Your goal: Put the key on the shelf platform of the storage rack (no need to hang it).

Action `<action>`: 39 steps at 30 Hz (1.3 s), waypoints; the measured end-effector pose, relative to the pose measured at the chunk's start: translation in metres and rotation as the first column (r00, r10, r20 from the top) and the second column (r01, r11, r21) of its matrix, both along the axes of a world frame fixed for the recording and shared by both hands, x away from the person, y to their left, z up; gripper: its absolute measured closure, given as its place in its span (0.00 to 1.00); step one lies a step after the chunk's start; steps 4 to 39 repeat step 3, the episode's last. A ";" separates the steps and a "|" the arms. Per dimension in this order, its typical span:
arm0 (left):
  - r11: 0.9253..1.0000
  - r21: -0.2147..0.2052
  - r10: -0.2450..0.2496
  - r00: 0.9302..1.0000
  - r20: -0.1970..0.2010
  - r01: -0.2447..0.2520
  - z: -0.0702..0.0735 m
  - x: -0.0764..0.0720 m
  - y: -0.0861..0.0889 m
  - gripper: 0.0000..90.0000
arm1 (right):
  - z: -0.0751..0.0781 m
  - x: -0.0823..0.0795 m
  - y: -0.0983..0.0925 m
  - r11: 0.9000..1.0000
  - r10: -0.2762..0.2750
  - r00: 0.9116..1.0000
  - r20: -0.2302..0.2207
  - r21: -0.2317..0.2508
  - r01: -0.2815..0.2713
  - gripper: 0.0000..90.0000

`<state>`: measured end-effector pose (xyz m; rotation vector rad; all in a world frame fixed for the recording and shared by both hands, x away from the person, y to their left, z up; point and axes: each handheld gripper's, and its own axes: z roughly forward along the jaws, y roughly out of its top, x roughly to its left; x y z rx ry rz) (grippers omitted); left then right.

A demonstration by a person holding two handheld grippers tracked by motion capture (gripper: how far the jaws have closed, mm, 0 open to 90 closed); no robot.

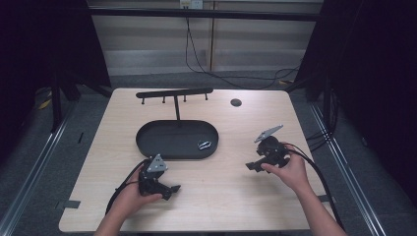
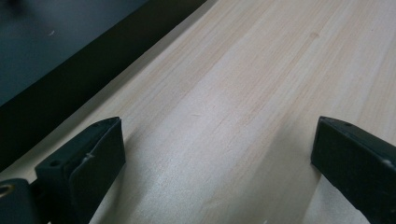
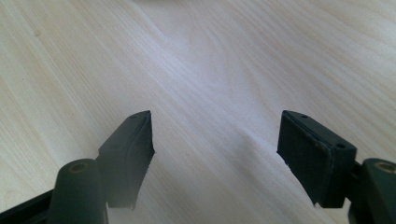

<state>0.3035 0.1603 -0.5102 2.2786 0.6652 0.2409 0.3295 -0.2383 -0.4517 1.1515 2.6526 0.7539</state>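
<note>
A black oval tray (image 1: 147,140) lies at the middle of the wooden table (image 1: 221,196), with a small shiny metal piece (image 1: 204,144) in its right end. A thin post rises from the tray's far side and carries a black bar with pegs (image 1: 174,93). My left gripper (image 1: 173,190) rests low at the front left, below the tray, jaws pointing right; in the left gripper view (image 2: 217,154) they stand wide apart over bare wood. To the right of the tray, my right gripper (image 1: 252,166) points left; its jaws (image 3: 215,140) are open with nothing between them.
A small dark round spot (image 1: 236,102) sits near the table's far edge. Cables run across the grey floor (image 1: 236,78) behind the table. Dark curtains stand at both sides, and metal rails (image 1: 34,162) run beside the table.
</note>
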 end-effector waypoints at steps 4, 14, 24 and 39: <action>1.000 0.000 0.000 1.000 0.000 0.000 0.000 0.000 0.000 0.03 | -0.002 0.000 0.000 1.000 0.002 1.000 0.002 -0.005 -0.002 0.30; 1.000 0.000 0.000 1.000 0.000 0.000 0.000 0.000 0.000 0.03 | -0.002 0.000 0.000 1.000 0.002 1.000 0.002 -0.005 -0.002 0.30; 1.000 0.000 0.000 1.000 0.000 0.000 0.000 0.000 0.000 0.03 | -0.002 0.000 0.000 1.000 0.002 1.000 0.002 -0.005 -0.002 0.30; 1.000 0.000 0.000 1.000 0.000 0.000 0.000 0.000 0.000 0.03 | -0.002 0.000 0.000 1.000 0.002 1.000 0.002 -0.005 -0.002 0.30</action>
